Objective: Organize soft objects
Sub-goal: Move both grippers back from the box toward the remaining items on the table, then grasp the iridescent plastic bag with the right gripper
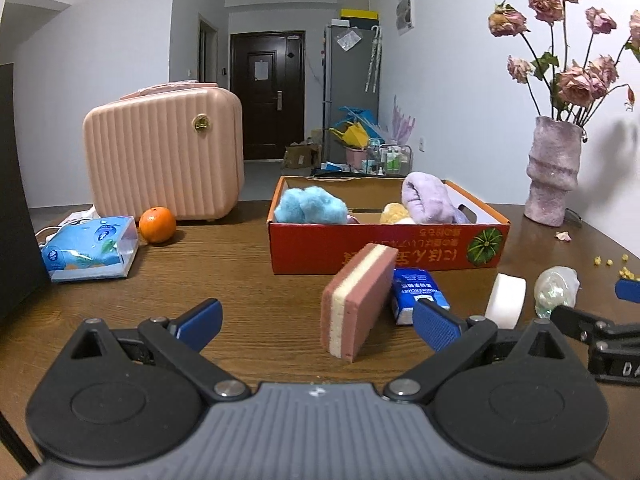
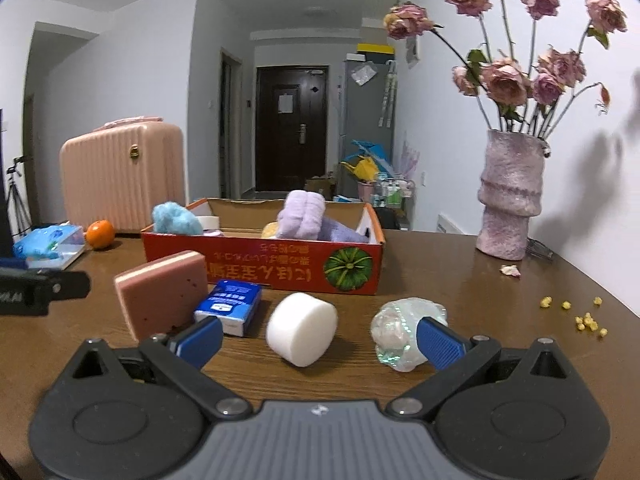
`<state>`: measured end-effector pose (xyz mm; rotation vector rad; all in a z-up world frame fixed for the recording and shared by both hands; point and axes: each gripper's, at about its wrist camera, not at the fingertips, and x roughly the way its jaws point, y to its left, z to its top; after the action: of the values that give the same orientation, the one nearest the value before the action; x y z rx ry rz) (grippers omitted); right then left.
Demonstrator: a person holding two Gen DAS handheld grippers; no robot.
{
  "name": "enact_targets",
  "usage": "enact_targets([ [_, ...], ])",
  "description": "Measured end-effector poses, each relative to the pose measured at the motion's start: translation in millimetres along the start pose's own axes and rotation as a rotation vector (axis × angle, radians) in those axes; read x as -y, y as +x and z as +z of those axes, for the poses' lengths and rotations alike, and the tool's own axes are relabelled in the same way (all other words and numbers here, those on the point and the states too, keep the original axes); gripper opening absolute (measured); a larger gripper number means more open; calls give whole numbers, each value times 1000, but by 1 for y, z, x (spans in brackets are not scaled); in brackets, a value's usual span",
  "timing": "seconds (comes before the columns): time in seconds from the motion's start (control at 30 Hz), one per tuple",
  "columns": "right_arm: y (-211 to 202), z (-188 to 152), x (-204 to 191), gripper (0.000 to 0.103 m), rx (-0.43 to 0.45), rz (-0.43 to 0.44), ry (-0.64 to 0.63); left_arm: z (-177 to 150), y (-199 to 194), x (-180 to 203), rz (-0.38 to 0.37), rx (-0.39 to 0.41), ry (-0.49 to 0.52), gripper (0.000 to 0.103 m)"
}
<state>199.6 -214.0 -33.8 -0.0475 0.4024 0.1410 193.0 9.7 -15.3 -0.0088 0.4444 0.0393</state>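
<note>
- Your left wrist camera sits low over the table (image 1: 248,280), looking forward between its own fingers toward the red box (image 1: 384,252) and the dark door (image 1: 266,92) behind it.
- Your right wrist camera is just as low, facing the same way, set further right and close to the white foam disc (image 2: 302,328).
- Both views share the box, the pink sponge (image 1: 356,300), the pink case (image 2: 124,172) and the vase (image 2: 510,196).
</note>
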Motion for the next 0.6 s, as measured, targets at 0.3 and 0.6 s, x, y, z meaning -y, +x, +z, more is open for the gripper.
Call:
enact_targets([
  [0.3, 20, 1, 27, 103, -33, -83, -2, -1, 3, 1, 4, -16, -8, 103],
  [0.6, 65, -6, 61, 99, -129, -122, -30, -3, 10, 0, 10, -35, -15, 103],
])
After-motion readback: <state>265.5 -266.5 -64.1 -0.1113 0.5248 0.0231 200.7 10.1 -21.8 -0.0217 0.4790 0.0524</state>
